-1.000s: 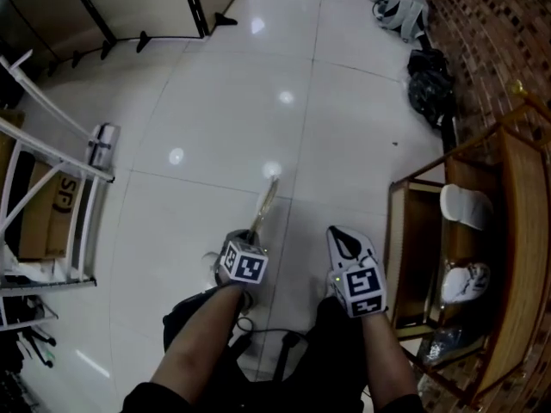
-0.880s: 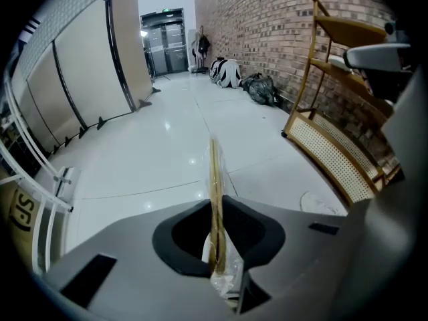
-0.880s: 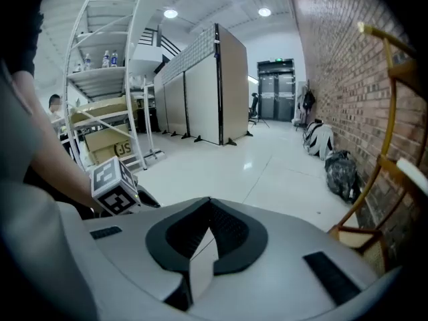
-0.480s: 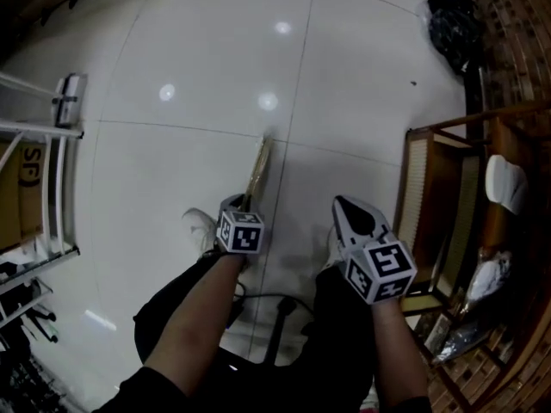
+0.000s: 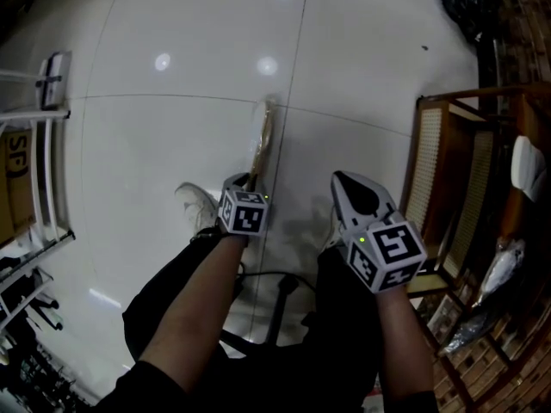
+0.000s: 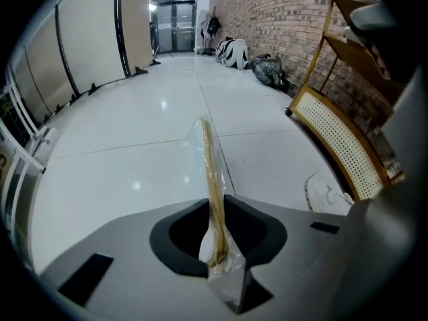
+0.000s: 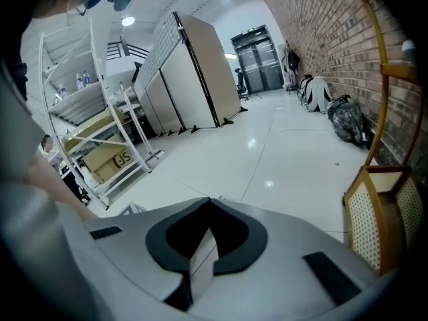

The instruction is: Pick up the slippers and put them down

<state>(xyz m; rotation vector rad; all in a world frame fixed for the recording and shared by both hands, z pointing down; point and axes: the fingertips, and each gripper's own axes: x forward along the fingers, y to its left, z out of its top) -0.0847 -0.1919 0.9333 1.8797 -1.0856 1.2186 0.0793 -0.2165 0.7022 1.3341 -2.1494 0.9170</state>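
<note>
A flat beige slipper in a clear plastic wrapper (image 5: 261, 140) sticks out edge-on from my left gripper (image 5: 250, 179), low over the white tiled floor. In the left gripper view the slipper (image 6: 210, 169) runs straight ahead from between the jaws of the left gripper (image 6: 217, 211). Those jaws are opening, and the pack's near end is still pinched between them. My right gripper (image 5: 340, 181) hovers beside it to the right, apart from the slipper. The right gripper (image 7: 209, 201) has its tips together with nothing between them.
A wooden chair with a cane seat (image 5: 437, 172) stands close on the right, beside a wooden shelf holding a white slipper (image 5: 527, 166). The person's white shoe (image 5: 196, 205) is near the left gripper. A metal rack (image 5: 39, 114) lines the left; bags (image 6: 267, 70) lie by the brick wall.
Both grippers have sunk toward the floor, the slipper still in the left one. The head camera has tipped further forward and down.
</note>
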